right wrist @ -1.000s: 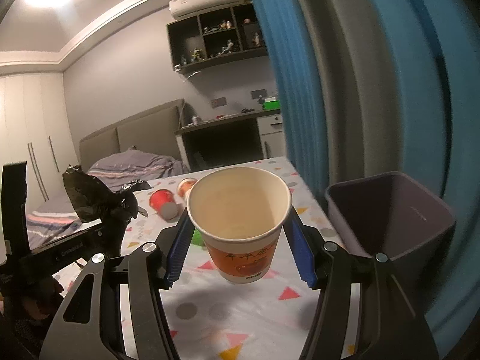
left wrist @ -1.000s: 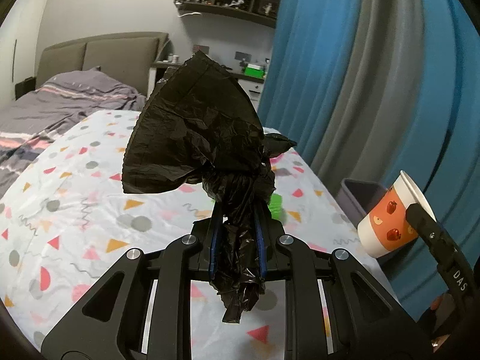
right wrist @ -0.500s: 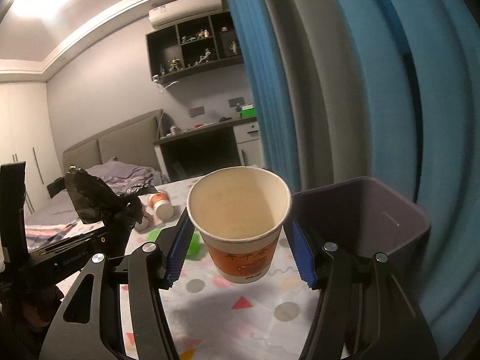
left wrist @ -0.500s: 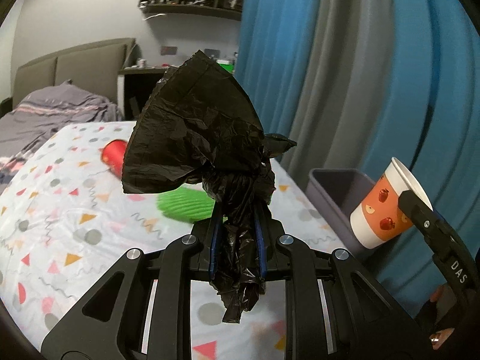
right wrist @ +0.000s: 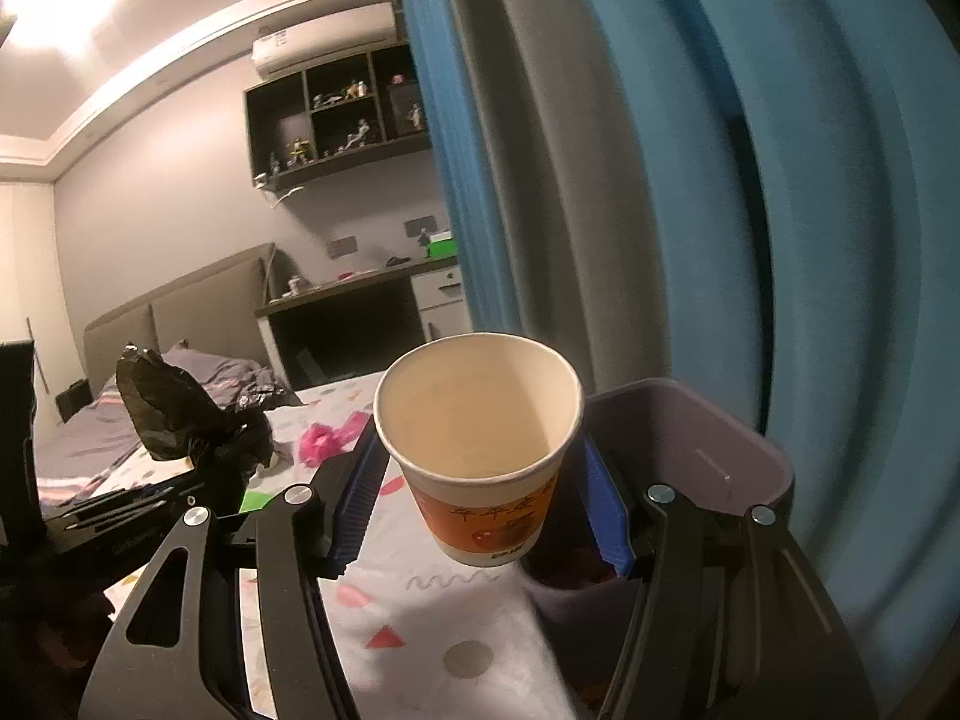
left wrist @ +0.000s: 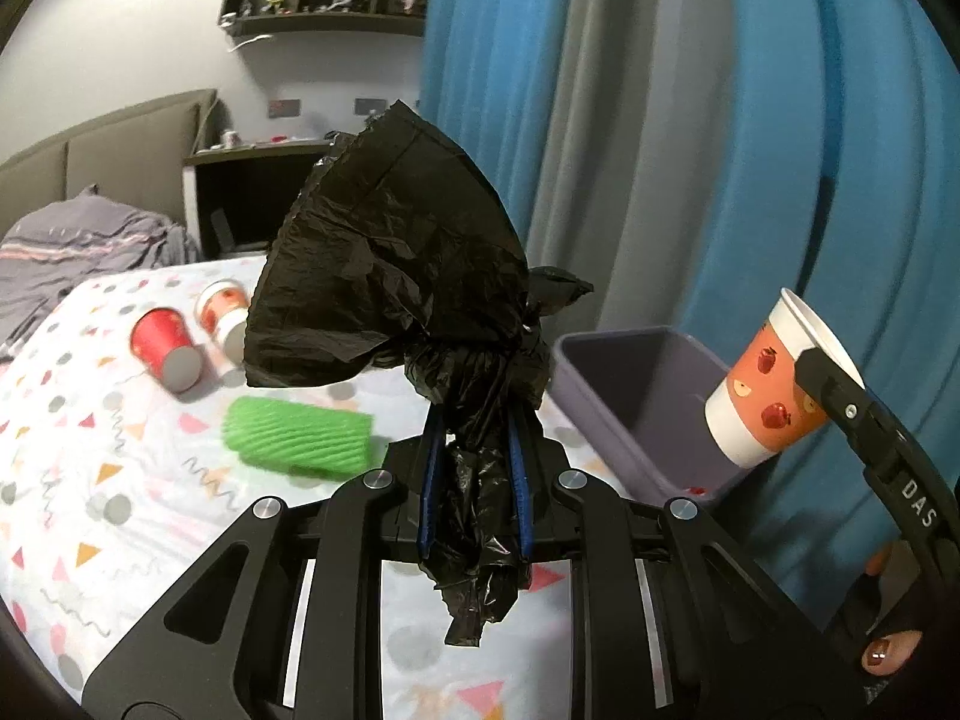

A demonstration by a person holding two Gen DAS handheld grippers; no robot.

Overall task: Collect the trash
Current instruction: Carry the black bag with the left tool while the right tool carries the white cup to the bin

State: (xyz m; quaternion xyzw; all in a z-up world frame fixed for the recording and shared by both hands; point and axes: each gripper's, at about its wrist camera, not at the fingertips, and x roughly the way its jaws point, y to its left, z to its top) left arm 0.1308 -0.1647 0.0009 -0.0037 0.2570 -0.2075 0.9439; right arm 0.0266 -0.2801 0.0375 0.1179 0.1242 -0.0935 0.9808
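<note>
- Paper cup (right wrist: 478, 438) sits upright between the blue pads of the right gripper (right wrist: 480, 501), jaws spread wide around its printed wall and pressing on both sides; its mouth faces up and it looks empty.
- Seen from the left wrist view, that same cup (left wrist: 774, 384) hangs in the air just beside the grey bin (left wrist: 636, 396), not yet over the opening.
- Judged by its thin wall, the cup is light and easily crushed; a hold at mid-wall, as now, seems safest, since squeezing near the rim would likely fold it.
- Black plastic bag (left wrist: 396, 276) is pinched by its gathered neck in the left gripper (left wrist: 474, 480), jaws nearly together on the crumpled film, with a loose tail hanging below the pads.
- The bag fans out above the grip and holds its shape in the air, so it reads as very light, soft and probably slippery; the bunched neck is the only part thick enough to clamp firmly.
- Other trash lies on the patterned sheet (left wrist: 90, 480): a red cup (left wrist: 165, 351) on its side, a second printed cup (left wrist: 222, 315) just beside it, and a green foam sleeve (left wrist: 297, 435) nearer the bin.
- A pink crumpled item (right wrist: 330, 438) shows in the right wrist view; what it is I cannot tell.
- The foam sleeve looks springy and would likely take a grip across its middle.
</note>
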